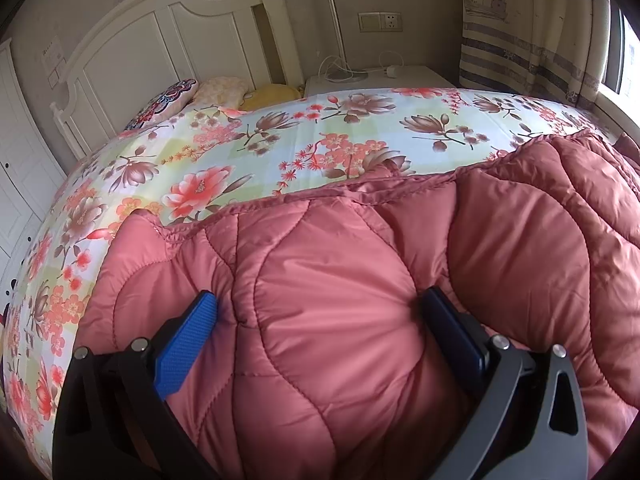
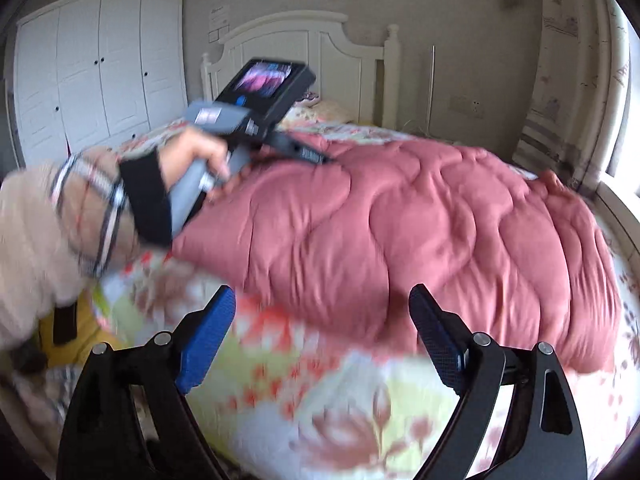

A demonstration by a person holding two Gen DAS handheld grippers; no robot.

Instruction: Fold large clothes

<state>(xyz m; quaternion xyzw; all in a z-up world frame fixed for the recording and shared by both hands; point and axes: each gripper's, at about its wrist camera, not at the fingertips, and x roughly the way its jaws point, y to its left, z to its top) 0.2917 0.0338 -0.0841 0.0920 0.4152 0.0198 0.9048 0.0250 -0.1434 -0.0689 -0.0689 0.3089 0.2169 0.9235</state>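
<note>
A large pink quilted garment [image 1: 360, 280] lies folded on the floral bedsheet [image 1: 240, 148]. My left gripper [image 1: 318, 304] is open, with its blue fingers [image 1: 188, 340] pressed down on the padded cloth, which bulges between them. In the right wrist view the garment [image 2: 420, 220] spreads across the bed, and the left gripper's body shows in the person's hand [image 2: 192, 156] at its far left edge. My right gripper [image 2: 322, 300] is open and empty, above the sheet [image 2: 320, 380] just short of the garment's near edge.
A white headboard [image 1: 132, 52] and pillows [image 1: 216, 88] are at the bed's head. A white nightstand [image 1: 380, 80] with cables, a curtain [image 1: 528, 28] and a window stand to the right. A white wardrobe [image 2: 100, 68] stands at the left.
</note>
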